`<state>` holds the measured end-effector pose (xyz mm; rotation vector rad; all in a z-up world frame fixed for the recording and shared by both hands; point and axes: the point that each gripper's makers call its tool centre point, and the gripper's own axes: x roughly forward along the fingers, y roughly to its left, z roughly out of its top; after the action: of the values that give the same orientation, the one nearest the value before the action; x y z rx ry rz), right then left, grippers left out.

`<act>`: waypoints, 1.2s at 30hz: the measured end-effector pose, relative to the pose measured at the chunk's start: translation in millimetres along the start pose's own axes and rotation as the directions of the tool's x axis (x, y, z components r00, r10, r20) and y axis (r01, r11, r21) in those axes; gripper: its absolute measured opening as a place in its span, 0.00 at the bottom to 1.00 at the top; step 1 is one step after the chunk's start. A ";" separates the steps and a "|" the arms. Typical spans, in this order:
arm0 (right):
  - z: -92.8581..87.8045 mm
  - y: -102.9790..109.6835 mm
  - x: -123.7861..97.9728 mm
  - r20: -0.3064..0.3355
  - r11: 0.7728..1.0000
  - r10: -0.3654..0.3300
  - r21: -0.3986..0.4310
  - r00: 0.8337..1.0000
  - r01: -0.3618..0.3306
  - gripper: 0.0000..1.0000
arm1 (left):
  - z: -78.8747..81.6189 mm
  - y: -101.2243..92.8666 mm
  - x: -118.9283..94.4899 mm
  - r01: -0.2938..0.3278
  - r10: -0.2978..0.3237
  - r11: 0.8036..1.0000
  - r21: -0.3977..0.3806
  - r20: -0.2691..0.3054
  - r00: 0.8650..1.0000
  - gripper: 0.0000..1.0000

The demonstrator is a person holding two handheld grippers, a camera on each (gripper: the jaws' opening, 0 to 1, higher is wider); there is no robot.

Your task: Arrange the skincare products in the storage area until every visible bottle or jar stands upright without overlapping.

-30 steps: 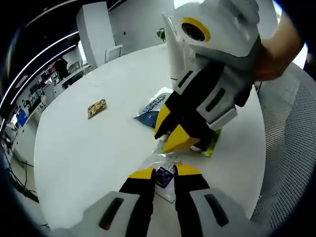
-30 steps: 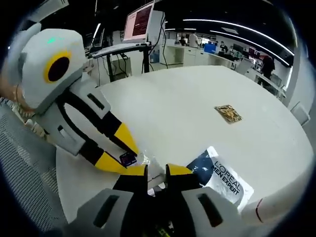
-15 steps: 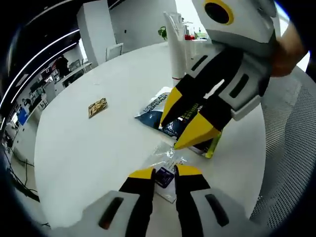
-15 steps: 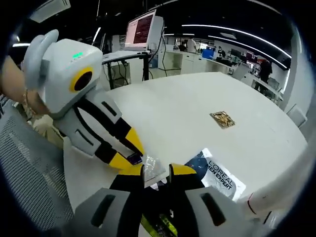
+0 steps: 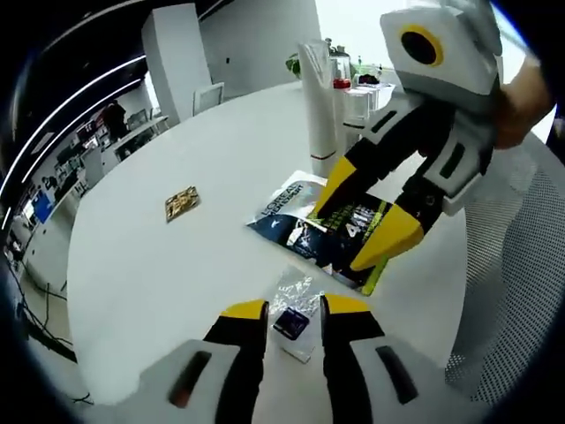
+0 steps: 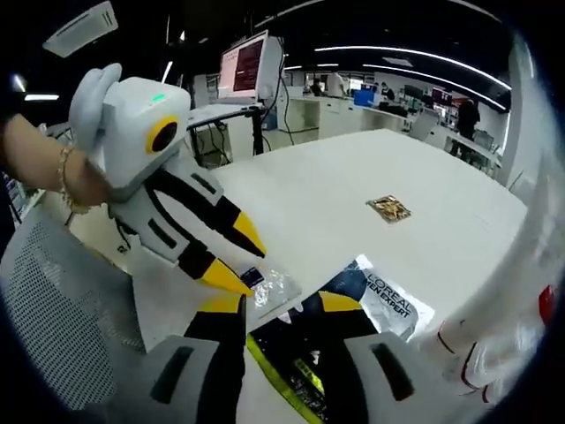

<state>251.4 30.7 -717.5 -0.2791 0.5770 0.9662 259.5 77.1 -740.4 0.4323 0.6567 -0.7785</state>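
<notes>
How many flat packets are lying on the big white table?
4: a gold packet off alone, a dark L'Oreal sachet, a black-and-green one beside it, and a small clear one by the left tongs. More may hide underneath.

Bright overhead strip lighting, fisheye-warped edges, soft shadows.

- Table (image 5: 159, 265): smooth white top, matt with a soft sheen
- Dark sachet (image 5: 331, 231): glossy printed foil or plastic film, dark blue and black with a lime-green edge, white at one end
- Clear wrapper (image 5: 296, 300): crinkled see-through plastic that catches the light, with a small dark purple item inside
- Gold packet (image 5: 181, 203): shiny, foil-like, towards the far edge of the table
- White tube (image 5: 316, 97): smooth plastic, slightly glossy
- Left gripper (image 5: 292, 308) and right gripper (image 6: 281, 302): matt black plastic jaws with yellow tips, smooth grey-white shells
- Chair (image 6: 62, 309): grey woven mesh, rough-looking
</notes>
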 end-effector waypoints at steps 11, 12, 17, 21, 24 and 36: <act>-10.7 17.1 -24.9 0.011 1.000 0.026 0.010 1.000 -0.026 0.54 | -5.4 -10.3 -13.7 -0.015 0.015 0.998 -0.058 -0.010 1.000 0.49; -13.9 19.0 -29.8 0.009 0.999 0.028 0.017 1.000 -0.028 0.55 | -5.3 -11.5 -15.7 -0.016 0.015 0.998 -0.067 -0.010 1.000 0.50; -20.4 22.6 -44.7 0.012 0.999 0.030 0.040 0.999 -0.030 0.64 | -2.9 -18.4 -24.3 -0.009 0.009 0.994 -0.109 -0.002 1.000 0.58; -27.6 19.2 -59.1 0.018 0.998 0.017 0.061 1.000 -0.018 0.71 | -1.3 -20.5 -30.9 -0.016 0.018 0.985 -0.173 0.014 1.000 0.62; -34.8 17.1 -70.2 -0.008 0.997 0.007 0.077 1.000 -0.006 0.77 | -2.0 -19.9 -34.0 -0.024 0.028 0.979 -0.203 0.018 0.999 0.65; -47.6 0.2 -107.7 -0.002 0.982 -0.064 0.180 0.998 0.063 0.91 | -3.6 -25.7 -57.8 -0.054 0.068 0.944 -0.325 0.034 0.997 0.72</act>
<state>188.4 -66.0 -694.3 -0.1337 0.6439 0.8467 207.9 91.7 -706.6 0.1325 0.7110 -0.6051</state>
